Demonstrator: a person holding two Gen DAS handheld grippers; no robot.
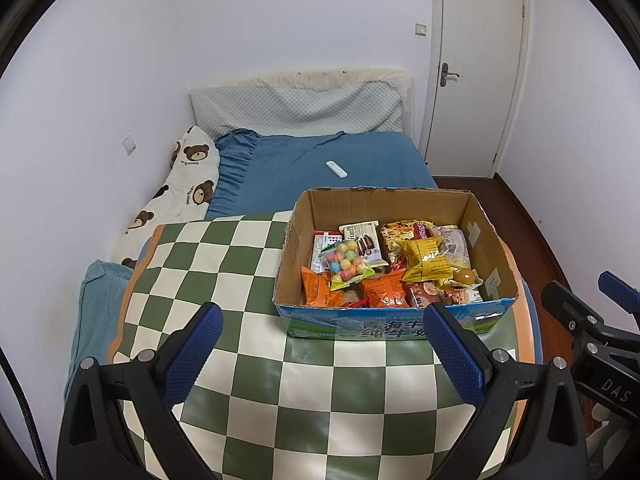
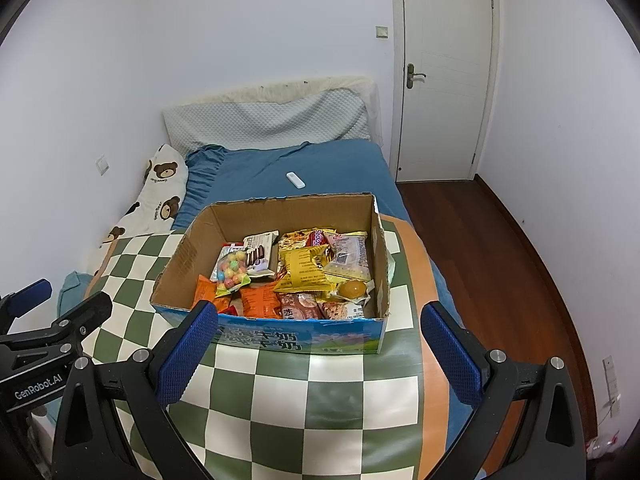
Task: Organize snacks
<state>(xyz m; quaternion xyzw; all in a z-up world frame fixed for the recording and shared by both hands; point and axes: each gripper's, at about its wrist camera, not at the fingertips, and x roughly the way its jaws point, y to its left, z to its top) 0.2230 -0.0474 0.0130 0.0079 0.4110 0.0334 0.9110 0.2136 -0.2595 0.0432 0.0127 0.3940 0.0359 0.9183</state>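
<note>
Cardboard box of snacks sits on checkered green-and-cream mat, just beyond both grippers. Left gripper spread wide, holding nothing; box lies ahead and to its right. Right gripper likewise wide and bare, box ahead and slightly left. Blue pads dimpled. Inside: crinkled yellow packet, orange packets, clear bag of coloured candy balls. Box front printed "牛奶".
</note>
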